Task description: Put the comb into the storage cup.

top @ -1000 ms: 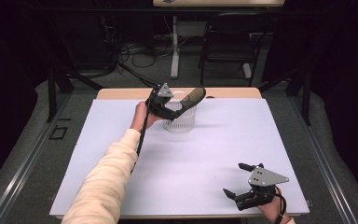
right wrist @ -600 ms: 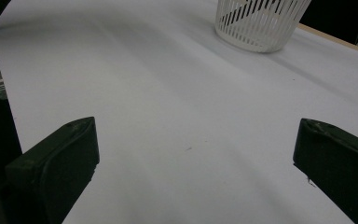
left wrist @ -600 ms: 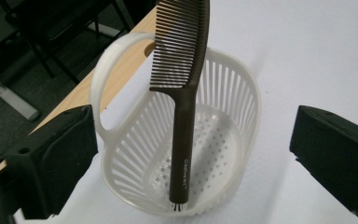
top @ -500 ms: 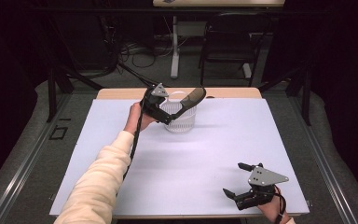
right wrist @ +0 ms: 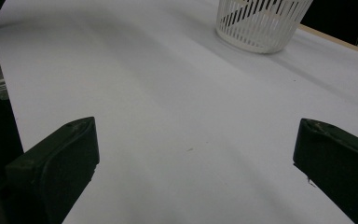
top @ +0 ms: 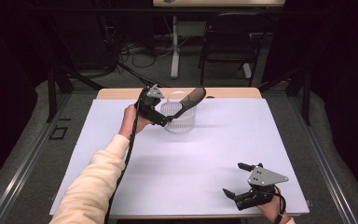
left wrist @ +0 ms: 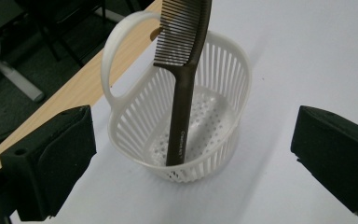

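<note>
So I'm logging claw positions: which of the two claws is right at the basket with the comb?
The left claw, open beside the white basket holding the comb. The right claw sits open at the near table edge.

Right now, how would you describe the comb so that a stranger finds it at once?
Look to the far edge of the white table, where a white slatted basket stands. The dark brown comb leans inside it, handle down, teeth above the rim: the one dark thing there.

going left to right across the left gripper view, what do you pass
left gripper's left finger → white basket's handle loop → brown comb standing in the basket → basket's far wall → left gripper's right finger
</note>
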Demonstrator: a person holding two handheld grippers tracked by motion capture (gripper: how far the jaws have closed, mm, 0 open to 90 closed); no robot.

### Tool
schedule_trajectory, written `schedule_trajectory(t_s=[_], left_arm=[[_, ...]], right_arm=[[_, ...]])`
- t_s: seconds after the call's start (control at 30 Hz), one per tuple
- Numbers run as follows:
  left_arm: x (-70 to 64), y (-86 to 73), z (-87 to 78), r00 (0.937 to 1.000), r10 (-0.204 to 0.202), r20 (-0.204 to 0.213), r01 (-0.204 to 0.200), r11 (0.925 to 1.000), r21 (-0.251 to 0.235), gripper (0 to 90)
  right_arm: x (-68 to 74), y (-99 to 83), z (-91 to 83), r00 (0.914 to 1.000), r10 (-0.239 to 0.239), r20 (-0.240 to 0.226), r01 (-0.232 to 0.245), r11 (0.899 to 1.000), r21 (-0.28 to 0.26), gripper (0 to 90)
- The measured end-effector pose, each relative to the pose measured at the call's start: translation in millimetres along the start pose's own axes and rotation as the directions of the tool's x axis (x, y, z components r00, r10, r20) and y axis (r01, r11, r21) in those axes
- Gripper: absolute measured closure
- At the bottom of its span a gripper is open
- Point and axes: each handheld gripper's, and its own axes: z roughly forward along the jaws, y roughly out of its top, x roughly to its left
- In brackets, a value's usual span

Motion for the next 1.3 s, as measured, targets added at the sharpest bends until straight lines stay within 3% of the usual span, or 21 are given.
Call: schedule_trajectory(t_s=[0.4, 0.97, 1.17, 1.3], left_arm=[[-7.3, -11.2, -15.9, 0.9996, -0.014, -0.026, 0.014, 0.9997, 0.021, 0.1], [-17.9, -33.5, -54.8, 0.9961, -0.051, -0.072, 0.053, 0.9981, 0.032, 0.1], [-22.9, -43.1, -67.5, 0.9927, -0.070, -0.098, 0.073, 0.9968, 0.033, 0.1], [-27.4, -52.2, -73.6, 0.9857, -0.097, -0.138, 0.103, 0.9939, 0.039, 0.1]], right_arm=[[1.2, 0.5, 0.2, 1.0000, -0.005, 0.000, 0.005, 1.000, -0.001, 0.0], [1.3, 0.7, 0.0, 1.0000, -0.002, 0.000, 0.002, 1.000, 0.003, 0.0], [1.3, 0.7, -0.1, 1.0000, -0.004, 0.001, 0.004, 1.000, 0.004, 0.0], [1.3, 0.7, 0.0, 1.0000, -0.003, 0.002, 0.003, 1.000, 0.004, 0.0]])
